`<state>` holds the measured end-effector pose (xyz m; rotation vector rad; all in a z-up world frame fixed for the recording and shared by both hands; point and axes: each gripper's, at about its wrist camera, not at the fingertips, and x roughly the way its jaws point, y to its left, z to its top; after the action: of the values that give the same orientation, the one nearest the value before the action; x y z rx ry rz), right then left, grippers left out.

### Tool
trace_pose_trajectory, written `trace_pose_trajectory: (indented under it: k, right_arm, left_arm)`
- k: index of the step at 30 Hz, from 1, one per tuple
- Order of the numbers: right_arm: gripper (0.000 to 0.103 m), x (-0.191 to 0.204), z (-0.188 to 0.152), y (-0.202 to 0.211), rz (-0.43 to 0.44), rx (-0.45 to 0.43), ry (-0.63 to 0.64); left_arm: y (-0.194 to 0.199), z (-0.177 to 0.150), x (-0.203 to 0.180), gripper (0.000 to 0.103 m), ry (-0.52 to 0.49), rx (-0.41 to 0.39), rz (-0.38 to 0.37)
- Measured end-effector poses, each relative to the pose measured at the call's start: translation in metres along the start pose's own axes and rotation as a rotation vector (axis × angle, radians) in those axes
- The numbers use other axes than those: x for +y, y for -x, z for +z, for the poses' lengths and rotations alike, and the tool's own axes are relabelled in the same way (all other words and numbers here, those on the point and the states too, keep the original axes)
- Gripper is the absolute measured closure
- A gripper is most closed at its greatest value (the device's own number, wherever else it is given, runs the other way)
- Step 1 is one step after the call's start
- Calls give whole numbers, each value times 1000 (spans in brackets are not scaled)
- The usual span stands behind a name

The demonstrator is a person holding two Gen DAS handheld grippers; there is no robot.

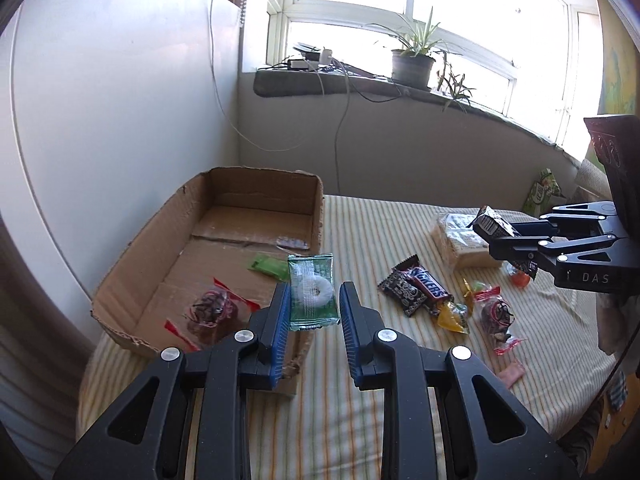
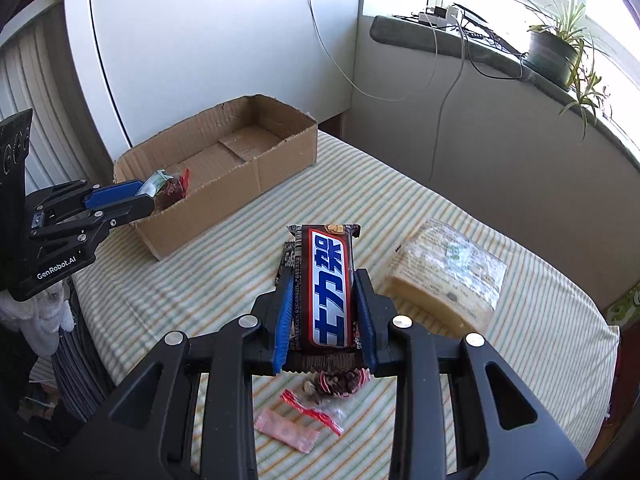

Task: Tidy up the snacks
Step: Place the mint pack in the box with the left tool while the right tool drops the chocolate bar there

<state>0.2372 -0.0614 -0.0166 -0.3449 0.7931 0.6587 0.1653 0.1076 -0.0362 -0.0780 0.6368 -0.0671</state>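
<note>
1. The left gripper (image 1: pixel 314 312) hangs over the near corner of the cardboard box (image 1: pixel 224 216), its blue fingers (image 1: pixel 280 312) part open around a green mint packet (image 1: pixel 312 292). The packet sits between the pads; I cannot tell for certain whether both pads are pressing it or it has just been let go.
2. The right gripper (image 2: pixel 324 312) is closed on a Snickers bar (image 2: pixel 330 284), gripped across its width with the far end sticking out beyond the fingertips. It is off the striped worktop (image 2: pixel 400 208), to the right of the box and well apart from it.
3. Already in the box: a clear bag with red trim (image 1: pixel 212 310) at the near end and a small green wrapper (image 1: pixel 268 266) by the right wall.
4. Right of the box, on the worktop, lie another Snickers (image 1: pixel 430 286), a dark patterned packet (image 1: pixel 402 292), a yellow candy (image 1: pixel 452 316), a second red-trimmed bag (image 1: pixel 496 312), a pink wrapper (image 2: pixel 286 430) and a wrapped sandwich block (image 2: pixel 444 276).
5. The step in hand looks like dropping the mint. To do it well, bring the packet fully inside the box wall before opening wide, since it hangs over the rim and could slip outside.
6. Lower it toward the box floor so the light film does not flutter.
7. Hold the bar back until the left gripper is clear of the box, then carry it in level.
</note>
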Motion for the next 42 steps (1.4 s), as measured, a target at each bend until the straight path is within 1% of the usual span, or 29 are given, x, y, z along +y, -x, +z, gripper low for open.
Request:
trace_pose_trajectory:
  k: [9,22,33,42]
  right_arm:
    - [73,14,51,-36,15,-23,13]
    - [73,45,99,-95,68,-7,32]
    - [73,58,118,-132,98,16,48]
    - [73,66,120,-145,120,27,68]
  left_arm:
    - [-12,13,38,80,41,-14,58]
    - [-38,25,66,80,70,-8,80]
    - [-49,31,76,80,65,-2,102]
    - [-54,29,78,80,71,5,113]
